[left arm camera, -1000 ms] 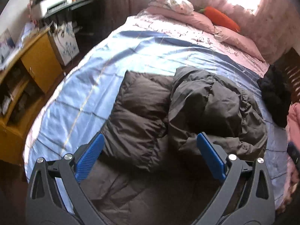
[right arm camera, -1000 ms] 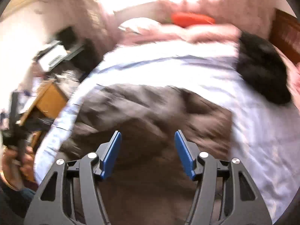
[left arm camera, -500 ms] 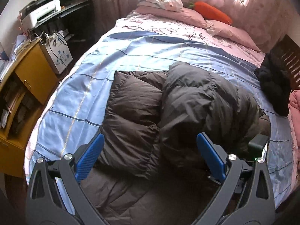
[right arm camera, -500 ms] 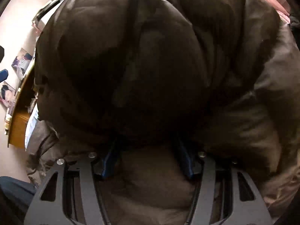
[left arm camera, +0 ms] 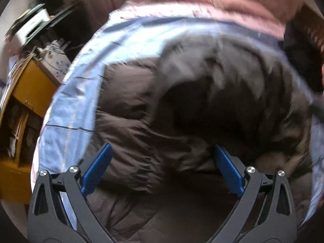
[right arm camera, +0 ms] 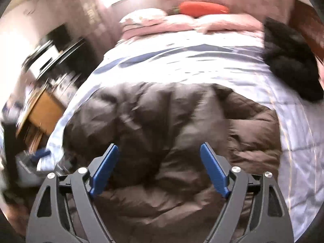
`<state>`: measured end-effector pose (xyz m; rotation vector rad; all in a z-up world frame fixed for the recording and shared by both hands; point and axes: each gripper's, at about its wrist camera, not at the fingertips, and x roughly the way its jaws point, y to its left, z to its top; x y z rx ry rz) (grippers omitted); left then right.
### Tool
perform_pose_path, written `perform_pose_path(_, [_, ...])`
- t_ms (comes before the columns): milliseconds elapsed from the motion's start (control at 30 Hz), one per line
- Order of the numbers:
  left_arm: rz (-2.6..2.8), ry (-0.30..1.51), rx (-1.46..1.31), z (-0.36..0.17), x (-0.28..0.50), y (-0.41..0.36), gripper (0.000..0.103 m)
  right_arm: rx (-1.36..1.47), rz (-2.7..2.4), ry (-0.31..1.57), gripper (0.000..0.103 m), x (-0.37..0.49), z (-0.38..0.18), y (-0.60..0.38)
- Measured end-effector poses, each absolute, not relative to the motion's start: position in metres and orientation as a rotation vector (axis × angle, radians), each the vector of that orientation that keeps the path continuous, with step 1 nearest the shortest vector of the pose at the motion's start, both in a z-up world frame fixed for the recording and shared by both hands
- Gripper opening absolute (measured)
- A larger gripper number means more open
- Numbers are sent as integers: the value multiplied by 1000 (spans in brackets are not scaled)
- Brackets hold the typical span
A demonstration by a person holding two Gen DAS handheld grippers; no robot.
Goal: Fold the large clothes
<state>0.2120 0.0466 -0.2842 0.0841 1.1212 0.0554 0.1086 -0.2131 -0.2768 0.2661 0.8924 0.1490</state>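
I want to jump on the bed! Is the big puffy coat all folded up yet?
Not yet. Part of the brown puffy coat already lies folded over itself on the blue bedspread. The left gripper and right gripper are both open above it, holding nothing. The coat is lumpy and needs more folds.

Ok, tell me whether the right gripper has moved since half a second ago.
Yes. The right gripper has pulled back from the brown jacket; the bed's blue sheet shows again.
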Motion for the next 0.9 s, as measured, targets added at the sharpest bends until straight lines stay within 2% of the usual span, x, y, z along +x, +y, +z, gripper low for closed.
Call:
perform_pose_path(100, [91,1220,163,-324,225,40,101,375,145,943,84,116,-287,-230])
perform_pose_path(167, [100,1292,105,-343,230,50,101,386,130,954,84,120,-285,-234])
perform_pose_path(233, [107,1365,-14,-355,235,66,101,341,114,978,84,121,-285,-229])
perform_pose_path(300, [108,1387,-15,-357,237,68,101,245,102,1041,84,120,-302,-217])
perform_pose_path(433, [98,1306,-60,-319,227,67,94,137,72,1003,84,113,-306,-203])
perform_pose_path(533, [54,1063,-43,-262,214,63,94,65,67,913,84,103,-290,-194])
perform_pose_path(633, [13,909,1,-233,214,56,94,-22,73,893,84,102,-293,-180])
perform_pose_path(700, [-44,921,-10,-238,224,50,92,-24,92,904,83,104,-300,-176])
perform_pose_path(733, [-44,940,-8,-245,228,47,84,-30,96,918,79,106,-307,-173])
perform_pose_path(800, [-43,1027,-16,-270,243,44,76,-47,92,938,72,111,-319,-171])
perform_pose_path(900, [-10,1120,-66,-299,254,44,75,-97,65,964,66,119,-330,-169])
